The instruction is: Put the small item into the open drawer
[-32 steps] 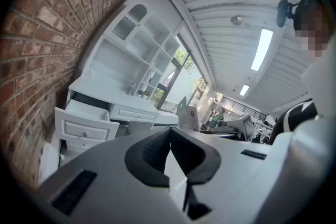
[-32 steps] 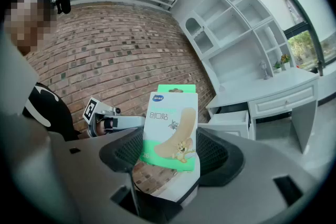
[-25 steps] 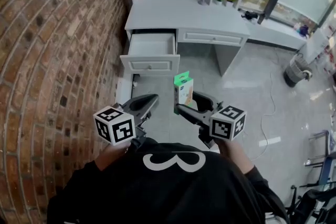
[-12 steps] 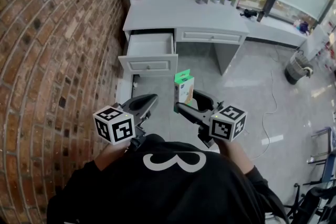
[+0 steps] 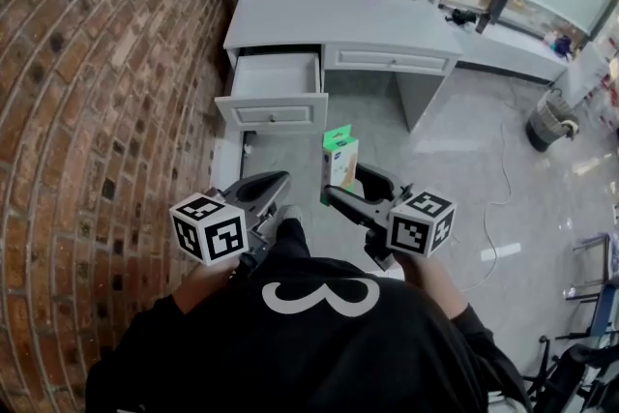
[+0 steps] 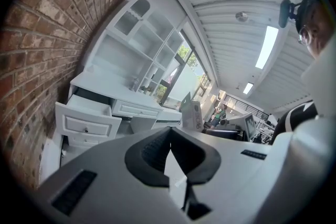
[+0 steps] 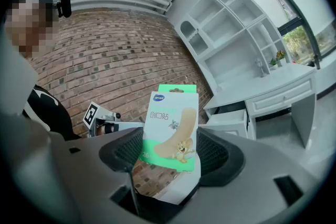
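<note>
A small green and white box of plasters (image 5: 339, 156) stands upright between the jaws of my right gripper (image 5: 349, 190), which is shut on its lower part. In the right gripper view the box (image 7: 171, 134) fills the gap between the black pads. My left gripper (image 5: 275, 186) is beside it, shut with nothing in it; its pads meet at the tip (image 6: 170, 135). The open white drawer (image 5: 278, 78) juts from the desk's left end, ahead of both grippers and apart from them. It also shows in the left gripper view (image 6: 84, 115) and the right gripper view (image 7: 227, 120).
A brick wall (image 5: 106, 82) runs along the left, close to the drawer. The white desk (image 5: 338, 19) has a closed drawer (image 5: 392, 62) on the right and shelves above. A dark bin (image 5: 548, 127) and a white cable (image 5: 501, 198) are on the grey floor to the right.
The desk and drawer have drifted slightly up and left in the head view, and a dark leg now shows under the left gripper. Both grippers keep their places; the box stays held.
</note>
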{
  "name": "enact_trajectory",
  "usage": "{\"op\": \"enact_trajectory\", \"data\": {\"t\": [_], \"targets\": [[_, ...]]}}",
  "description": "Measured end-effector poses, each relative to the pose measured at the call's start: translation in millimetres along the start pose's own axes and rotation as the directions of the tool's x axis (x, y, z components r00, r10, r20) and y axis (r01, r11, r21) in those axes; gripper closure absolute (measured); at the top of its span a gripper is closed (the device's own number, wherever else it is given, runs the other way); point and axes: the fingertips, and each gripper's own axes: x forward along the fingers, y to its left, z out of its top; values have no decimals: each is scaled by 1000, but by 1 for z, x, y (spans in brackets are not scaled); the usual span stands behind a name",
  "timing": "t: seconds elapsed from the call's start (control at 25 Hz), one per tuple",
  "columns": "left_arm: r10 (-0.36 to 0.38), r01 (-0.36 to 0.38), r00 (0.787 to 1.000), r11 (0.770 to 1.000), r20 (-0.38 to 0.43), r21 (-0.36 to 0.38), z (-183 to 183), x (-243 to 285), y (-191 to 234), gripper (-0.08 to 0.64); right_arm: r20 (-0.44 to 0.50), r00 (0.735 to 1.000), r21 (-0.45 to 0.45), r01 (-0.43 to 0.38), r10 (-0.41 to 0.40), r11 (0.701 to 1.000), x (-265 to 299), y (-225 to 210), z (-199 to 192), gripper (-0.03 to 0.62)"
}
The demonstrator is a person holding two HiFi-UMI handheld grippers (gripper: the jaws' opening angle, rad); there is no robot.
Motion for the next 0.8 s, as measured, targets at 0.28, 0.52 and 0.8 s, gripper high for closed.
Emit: {"op": "enact_trajectory", "data": {"t": [0.28,0.52,0.8], "targets": [[-9,9,1000,999,-13,-35,2,17,27,557,-13,1000,34,23,-23,999,19,-26,2,270],[-17,15,1000,997,-23,-75,18,46,65,557,-39,998,69,49,-46,996,46,-64,12,270],[-21,13,998,993,-64,-122,49,89,132,557,-74,995,123,78,-69,989,100,-123,37,270]]}}
